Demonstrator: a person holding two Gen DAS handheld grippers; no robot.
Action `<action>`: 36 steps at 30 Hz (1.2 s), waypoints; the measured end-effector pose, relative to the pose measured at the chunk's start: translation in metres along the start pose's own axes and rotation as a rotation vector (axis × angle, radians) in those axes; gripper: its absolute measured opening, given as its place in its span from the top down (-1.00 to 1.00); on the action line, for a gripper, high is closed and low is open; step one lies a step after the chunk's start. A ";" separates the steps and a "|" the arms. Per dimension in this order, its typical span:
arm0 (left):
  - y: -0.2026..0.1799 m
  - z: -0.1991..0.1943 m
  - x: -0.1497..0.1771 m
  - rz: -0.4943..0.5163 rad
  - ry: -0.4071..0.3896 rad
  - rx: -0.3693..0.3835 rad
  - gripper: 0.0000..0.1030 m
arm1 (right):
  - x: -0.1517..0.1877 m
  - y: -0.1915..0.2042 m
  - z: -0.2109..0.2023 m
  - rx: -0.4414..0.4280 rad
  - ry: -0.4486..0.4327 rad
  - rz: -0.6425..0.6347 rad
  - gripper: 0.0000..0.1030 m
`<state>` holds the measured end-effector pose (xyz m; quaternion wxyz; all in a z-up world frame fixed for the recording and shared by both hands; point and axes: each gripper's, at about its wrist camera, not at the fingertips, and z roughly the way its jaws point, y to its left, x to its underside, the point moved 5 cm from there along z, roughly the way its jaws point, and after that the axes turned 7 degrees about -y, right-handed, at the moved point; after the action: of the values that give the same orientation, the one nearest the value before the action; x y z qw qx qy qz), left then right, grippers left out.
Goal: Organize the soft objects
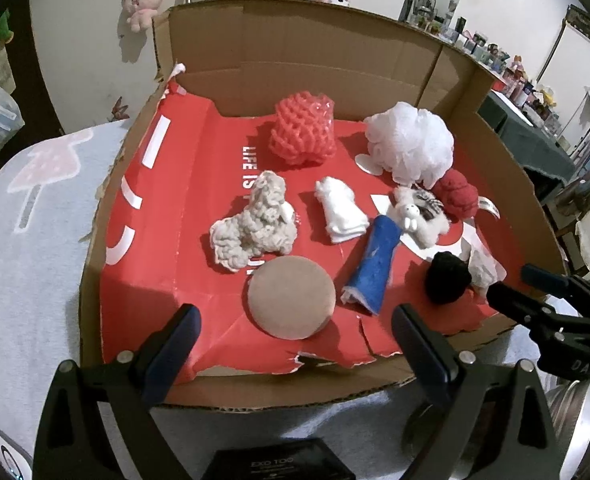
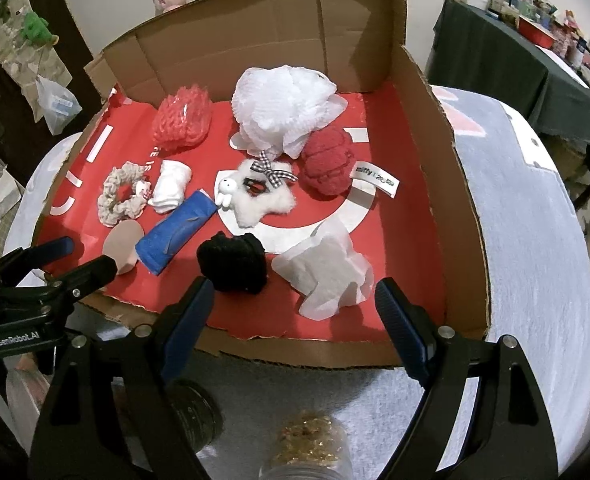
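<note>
Working over a pale fleece-covered table (image 2: 535, 240), looking down into a shallow cardboard tray (image 2: 461, 200) lined in red. Holding the right gripper (image 2: 295, 284) spread wide at the near rim, gripping nothing; holding the left gripper (image 1: 295, 312) equally wide and equally empty, off at nine o'clock from the right one. Probably choosing a first piece to sort. Starting with what lies nearest: black scrunchie (image 2: 233, 262) at eleven o'clock just beyond the right fingers, crumpled white tissue (image 2: 327, 276) at one o'clock; tan round pad (image 1: 291, 298) at twelve o'clock before the left gripper, blue roll (image 1: 371, 264) at one o'clock beside it. Coming down squarely over one piece only, centring it between both pads, closing gently since everything here looks squashy, lifting clear before carrying. Leaving for later, mid-tray, the beige scrunchie (image 1: 255, 220), folded white cloth (image 1: 341, 210) and fluffy star clip (image 2: 263, 196); farthest back, red knitted ball (image 2: 329, 164), red foam net (image 1: 303, 130) and white bath pouf (image 2: 283, 106).
</note>
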<state>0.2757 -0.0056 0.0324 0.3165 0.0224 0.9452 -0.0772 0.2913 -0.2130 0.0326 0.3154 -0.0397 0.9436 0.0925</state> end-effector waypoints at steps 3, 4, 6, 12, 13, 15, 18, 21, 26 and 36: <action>0.000 0.000 0.000 0.000 -0.001 -0.003 -0.90 | 0.000 0.000 -0.001 0.001 -0.006 0.001 -0.60; 0.000 0.000 0.000 0.000 -0.001 -0.005 -0.90 | 0.000 0.000 -0.001 0.003 -0.008 0.000 -0.60; 0.001 0.000 0.000 -0.001 -0.001 -0.005 -0.89 | 0.000 0.000 -0.002 0.005 -0.011 -0.004 -0.60; 0.001 0.000 -0.001 -0.001 -0.002 -0.008 -0.89 | 0.000 0.001 -0.003 0.008 -0.019 -0.007 -0.60; 0.001 0.000 -0.001 0.000 -0.003 -0.007 -0.89 | 0.000 0.001 -0.003 0.009 -0.019 -0.008 -0.60; 0.001 0.000 -0.001 0.000 -0.003 -0.008 -0.89 | -0.001 0.001 -0.003 0.008 -0.019 -0.008 -0.60; 0.002 0.000 -0.001 -0.003 -0.003 -0.012 -0.89 | -0.001 0.001 -0.003 0.009 -0.019 -0.007 -0.60; 0.004 0.000 -0.002 -0.009 -0.004 -0.013 -0.89 | 0.000 0.001 -0.003 0.009 -0.019 -0.008 -0.60; 0.004 0.000 -0.002 -0.015 -0.003 -0.013 -0.89 | -0.001 0.001 -0.004 0.009 -0.018 -0.007 -0.60; 0.004 0.000 -0.001 -0.010 -0.006 -0.018 -0.89 | -0.001 0.001 -0.004 0.009 -0.020 -0.008 -0.60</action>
<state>0.2771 -0.0012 0.0325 0.3193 0.0145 0.9449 -0.0705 0.2894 -0.2126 0.0362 0.3253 -0.0411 0.9407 0.0871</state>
